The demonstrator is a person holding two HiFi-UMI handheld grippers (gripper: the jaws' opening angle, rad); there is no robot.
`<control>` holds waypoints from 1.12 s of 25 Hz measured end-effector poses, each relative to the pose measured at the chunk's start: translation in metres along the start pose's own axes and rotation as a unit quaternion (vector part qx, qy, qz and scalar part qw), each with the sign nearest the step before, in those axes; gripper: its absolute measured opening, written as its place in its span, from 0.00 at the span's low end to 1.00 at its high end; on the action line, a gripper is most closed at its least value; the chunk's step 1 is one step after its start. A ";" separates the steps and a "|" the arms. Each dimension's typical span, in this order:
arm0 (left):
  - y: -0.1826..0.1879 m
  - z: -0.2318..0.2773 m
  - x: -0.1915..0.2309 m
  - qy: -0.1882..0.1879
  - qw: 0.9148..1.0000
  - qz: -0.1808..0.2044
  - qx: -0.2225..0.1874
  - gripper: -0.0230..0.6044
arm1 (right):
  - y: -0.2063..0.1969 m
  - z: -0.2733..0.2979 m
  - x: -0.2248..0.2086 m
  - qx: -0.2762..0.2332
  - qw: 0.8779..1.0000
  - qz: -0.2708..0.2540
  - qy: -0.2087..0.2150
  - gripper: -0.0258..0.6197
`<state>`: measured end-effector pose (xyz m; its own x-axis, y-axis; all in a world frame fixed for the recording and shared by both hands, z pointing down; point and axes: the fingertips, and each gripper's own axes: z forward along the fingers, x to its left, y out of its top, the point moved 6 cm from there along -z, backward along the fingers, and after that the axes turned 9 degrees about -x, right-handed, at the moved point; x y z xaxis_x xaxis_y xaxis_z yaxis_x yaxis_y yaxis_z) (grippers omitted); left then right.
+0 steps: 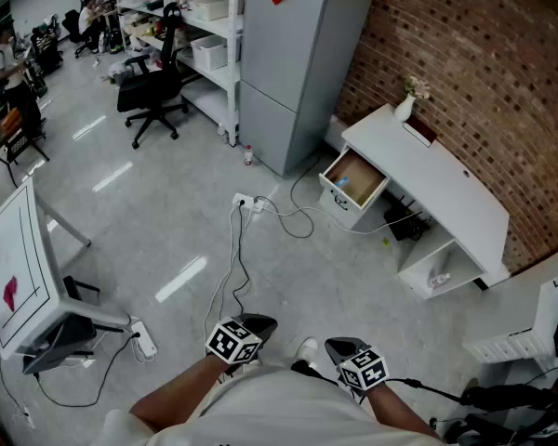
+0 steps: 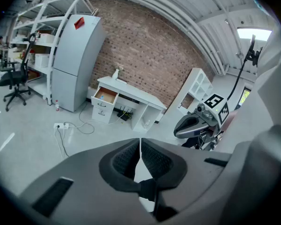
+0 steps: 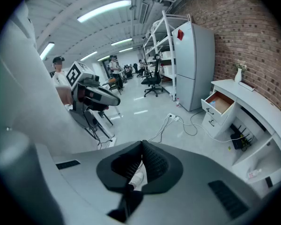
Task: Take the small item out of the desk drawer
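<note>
Office floor point(image 1: 167, 212); drawer point(image 1: 338, 195) (perhaps something point(image 1: 344, 182) inside) open; left gripper point(image 2: 140, 142), right gripper point(image 3: 142, 147) closed, empty.

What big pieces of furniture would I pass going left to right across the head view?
white table with a red mark → black office chair → grey fridge → white desk
</note>
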<state>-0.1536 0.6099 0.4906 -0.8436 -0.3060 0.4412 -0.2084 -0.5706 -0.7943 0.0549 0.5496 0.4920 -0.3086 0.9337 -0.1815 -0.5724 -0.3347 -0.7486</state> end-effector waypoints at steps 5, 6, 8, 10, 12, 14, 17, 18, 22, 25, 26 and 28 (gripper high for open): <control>0.014 0.022 -0.003 -0.021 1.000 0.019 0.002 0.09 | 0.005 0.000 -0.016 -0.011 1.000 0.005 -0.014 0.09; 0.013 0.024 -0.003 -0.023 1.000 0.019 0.006 0.08 | 0.003 -0.001 -0.016 -0.012 1.000 0.008 -0.018 0.09; 0.012 0.029 -0.003 -0.028 0.999 0.021 0.014 0.09 | 0.001 -0.005 -0.019 -0.015 0.999 0.015 -0.026 0.09; 0.010 0.034 -0.004 -0.032 0.999 0.025 0.026 0.09 | -0.002 -0.010 -0.024 -0.019 0.999 0.027 -0.036 0.09; 0.006 0.037 -0.003 -0.029 0.998 0.025 0.039 0.09 | -0.005 -0.014 -0.028 -0.020 0.998 0.041 -0.042 0.09; 0.006 0.042 -0.002 -0.025 0.998 0.019 0.046 0.09 | -0.004 -0.015 -0.035 -0.021 0.998 0.049 -0.040 0.09; 0.016 0.057 0.006 -0.019 0.999 0.015 0.044 0.09 | 0.006 -0.009 -0.058 -0.030 0.997 0.063 -0.028 0.09; 0.021 0.062 0.013 -0.013 0.999 0.015 0.043 0.09 | 0.011 -0.003 -0.067 -0.035 0.997 0.065 -0.025 0.09; 0.053 0.093 0.034 0.017 0.999 0.011 0.038 0.09 | 0.038 0.018 -0.121 -0.056 0.997 0.048 -0.013 0.09; 0.096 0.136 0.045 0.045 0.998 0.022 0.032 0.09 | 0.070 0.027 -0.193 -0.075 0.997 0.032 -0.006 0.10; 0.109 0.152 0.046 0.052 0.998 0.028 0.033 0.09 | 0.078 0.029 -0.216 -0.082 0.996 0.029 -0.003 0.13; 0.130 0.185 0.052 0.064 0.996 0.039 0.040 0.09 | 0.089 0.032 -0.260 -0.096 0.995 0.032 0.001 0.19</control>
<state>-0.1331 0.3792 0.4872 -0.9131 -0.2544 0.3186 -0.1043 -0.6098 -0.7856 0.0596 0.2733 0.4927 -0.3376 0.9118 -0.2335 -0.3956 -0.3626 -0.8438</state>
